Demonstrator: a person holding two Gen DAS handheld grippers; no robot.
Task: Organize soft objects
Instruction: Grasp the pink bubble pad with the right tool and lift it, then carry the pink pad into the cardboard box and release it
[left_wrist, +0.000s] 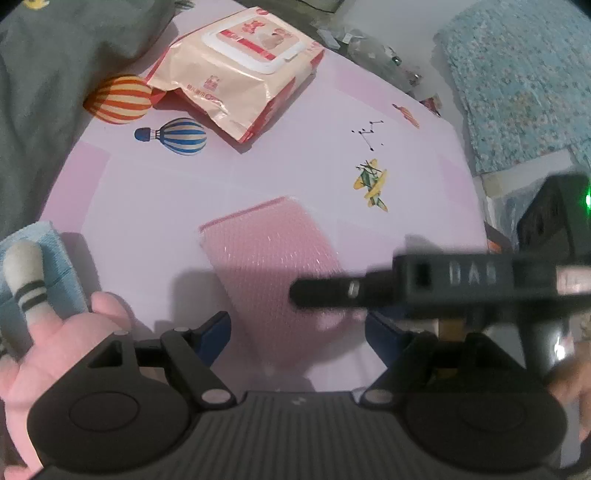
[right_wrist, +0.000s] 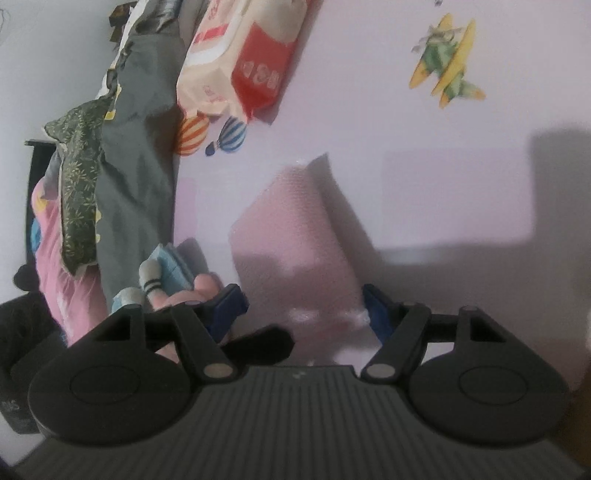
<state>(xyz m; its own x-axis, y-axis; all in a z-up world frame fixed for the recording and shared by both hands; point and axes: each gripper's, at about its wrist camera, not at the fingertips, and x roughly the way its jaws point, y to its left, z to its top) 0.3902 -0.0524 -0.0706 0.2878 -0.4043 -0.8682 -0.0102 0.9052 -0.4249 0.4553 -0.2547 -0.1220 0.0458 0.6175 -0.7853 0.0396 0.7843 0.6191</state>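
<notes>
A pink bubble-wrap pouch (left_wrist: 269, 254) lies flat on the pale pink table; it also shows in the right wrist view (right_wrist: 295, 236). My left gripper (left_wrist: 297, 326) is open, its blue pads on either side of the pouch's near end. My right gripper (right_wrist: 301, 308) is open too, its jaws astride the pouch's near edge; in the left wrist view its black body (left_wrist: 424, 284) reaches in from the right over the pouch. A pink plush toy (left_wrist: 55, 343) with a striped white horn lies at the left on a blue cloth (left_wrist: 55, 266).
A pack of wet wipes (left_wrist: 240, 70) lies at the far side of the table. Grey-green clothing (left_wrist: 48, 74) is piled at the left. A blue floral fabric (left_wrist: 524, 85) lies at the right. Balloon and plane stickers mark the table top.
</notes>
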